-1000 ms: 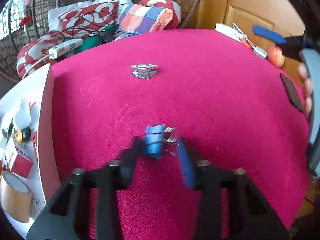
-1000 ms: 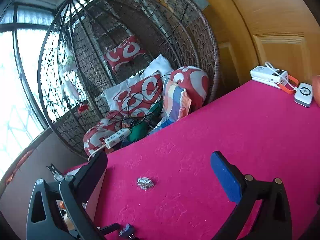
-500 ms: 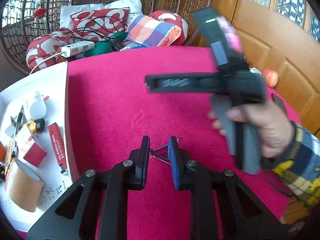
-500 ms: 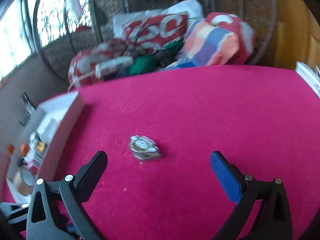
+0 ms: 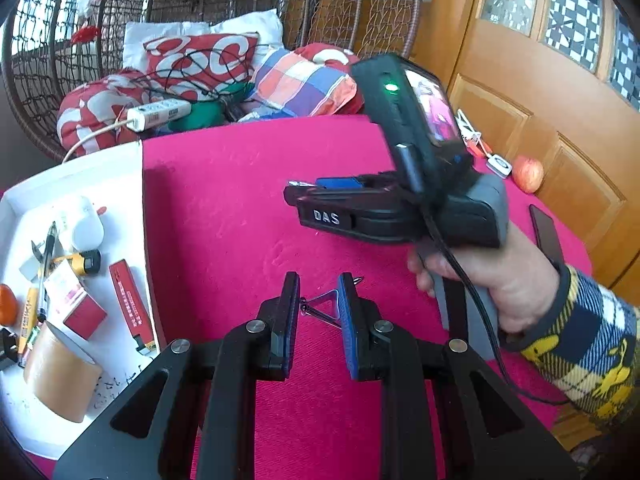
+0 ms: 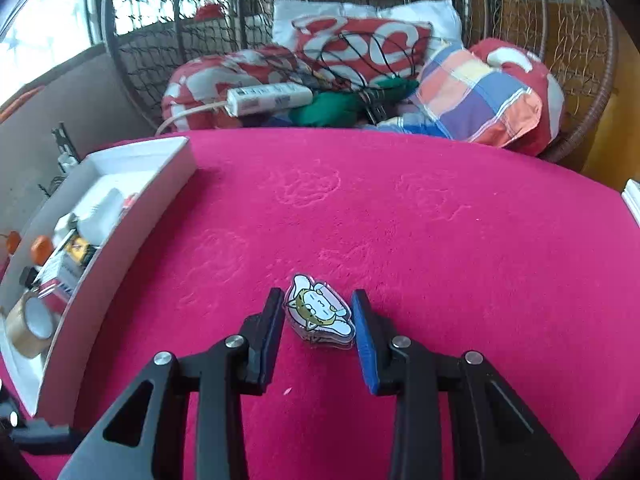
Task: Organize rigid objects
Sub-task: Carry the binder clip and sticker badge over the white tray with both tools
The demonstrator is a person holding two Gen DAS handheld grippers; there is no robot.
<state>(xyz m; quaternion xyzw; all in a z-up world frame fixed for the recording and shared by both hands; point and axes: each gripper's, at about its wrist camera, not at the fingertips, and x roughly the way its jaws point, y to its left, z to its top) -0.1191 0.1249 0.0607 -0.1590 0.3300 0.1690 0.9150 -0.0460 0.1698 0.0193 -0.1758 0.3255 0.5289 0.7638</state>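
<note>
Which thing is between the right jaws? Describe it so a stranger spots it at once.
Start at the pink tablecloth, right of the white box. Near the cloth's front middle, the right gripper is closing its jaws around a small clear cartoon charm. It is the only flat piece showing a white-and-yellow drawn figure.

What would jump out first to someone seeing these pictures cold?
Probably the bright pink tablecloth filling both views. On it, the right tool is closing around a cartoon cat charm, while the left tool is shut on a binder clip's wire handle. A white tray of odds and ends sits at the table's left edge.
</note>
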